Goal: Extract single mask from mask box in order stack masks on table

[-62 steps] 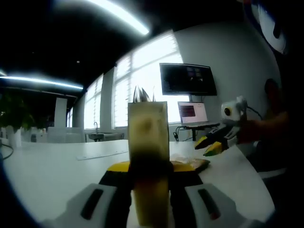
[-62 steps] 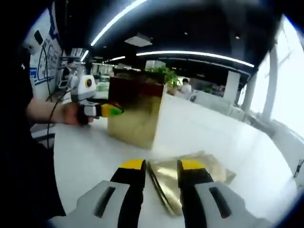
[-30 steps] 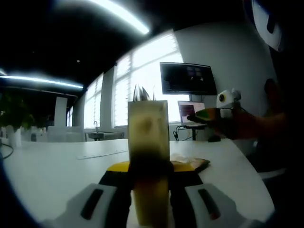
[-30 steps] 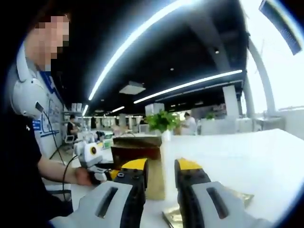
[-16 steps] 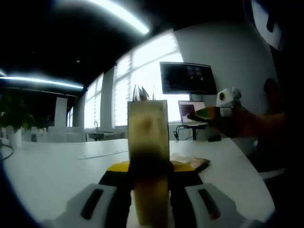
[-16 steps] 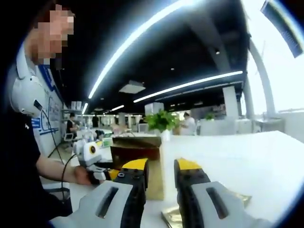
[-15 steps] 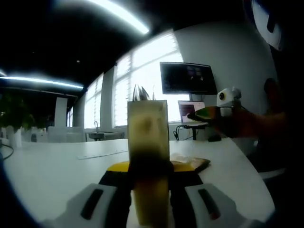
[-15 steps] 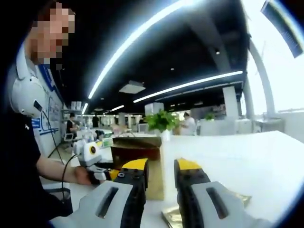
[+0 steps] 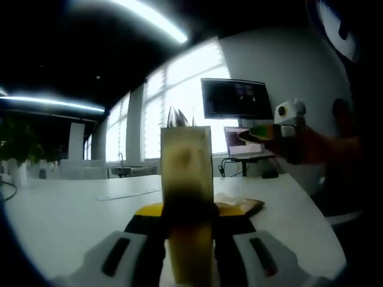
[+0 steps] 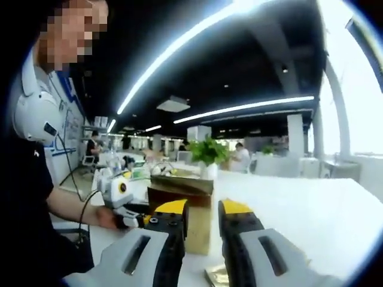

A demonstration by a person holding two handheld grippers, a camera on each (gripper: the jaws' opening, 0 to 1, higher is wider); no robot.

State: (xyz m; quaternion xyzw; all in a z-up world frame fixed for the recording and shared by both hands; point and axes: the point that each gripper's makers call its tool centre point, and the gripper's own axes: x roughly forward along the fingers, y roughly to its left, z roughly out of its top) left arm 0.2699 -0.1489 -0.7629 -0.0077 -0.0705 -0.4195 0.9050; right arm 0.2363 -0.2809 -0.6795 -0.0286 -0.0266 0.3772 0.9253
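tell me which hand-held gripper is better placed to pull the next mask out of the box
Probably the right hand-held gripper: it is raised in the air with its jaws apart and nothing between them. The left hand-held gripper is clamped on the gold mask box, steadying it on the table.

Gold mask box (image 10: 179, 220); white table (image 9: 60, 215); tongs (image 10: 200, 224) grey with yellow-black tips.
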